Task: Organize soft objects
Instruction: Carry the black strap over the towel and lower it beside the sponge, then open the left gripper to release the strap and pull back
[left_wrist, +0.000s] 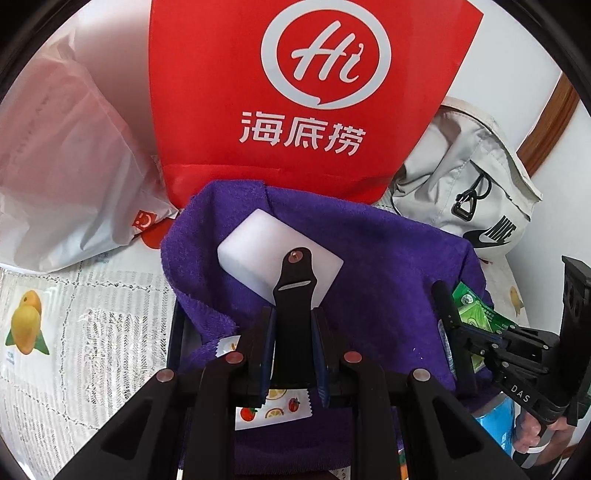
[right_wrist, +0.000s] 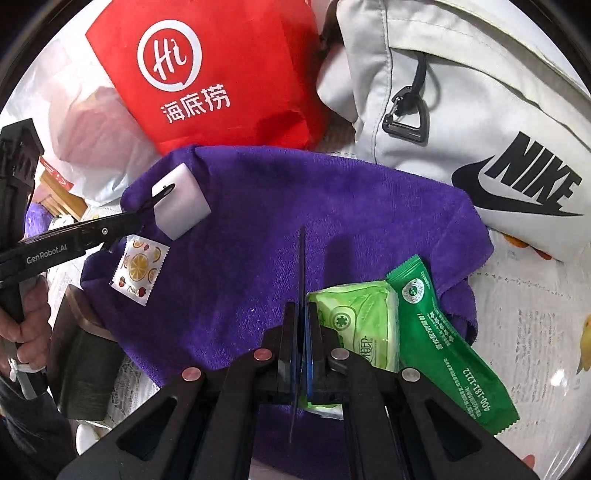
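A purple towel (left_wrist: 388, 266) (right_wrist: 295, 199) lies spread over a dark tray on the table. On it sit a white sponge block (left_wrist: 258, 251) (right_wrist: 184, 206), a fruit-print sachet (left_wrist: 273, 410) (right_wrist: 142, 267), a light green wipes pack (right_wrist: 358, 321) and a dark green sachet (right_wrist: 443, 343) (left_wrist: 476, 314). My left gripper (left_wrist: 297, 258) (right_wrist: 162, 194) is shut, empty, its tip over the sponge. My right gripper (right_wrist: 302, 251) (left_wrist: 443, 299) is shut, empty, above the towel beside the green packs.
A red Haidilao bag (left_wrist: 295, 92) (right_wrist: 221, 74) stands behind the towel. A white plastic bag (left_wrist: 62, 166) lies at the left, a grey Nike bag (left_wrist: 469, 184) (right_wrist: 461, 110) at the right. The tablecloth (left_wrist: 92, 332) is fruit-printed.
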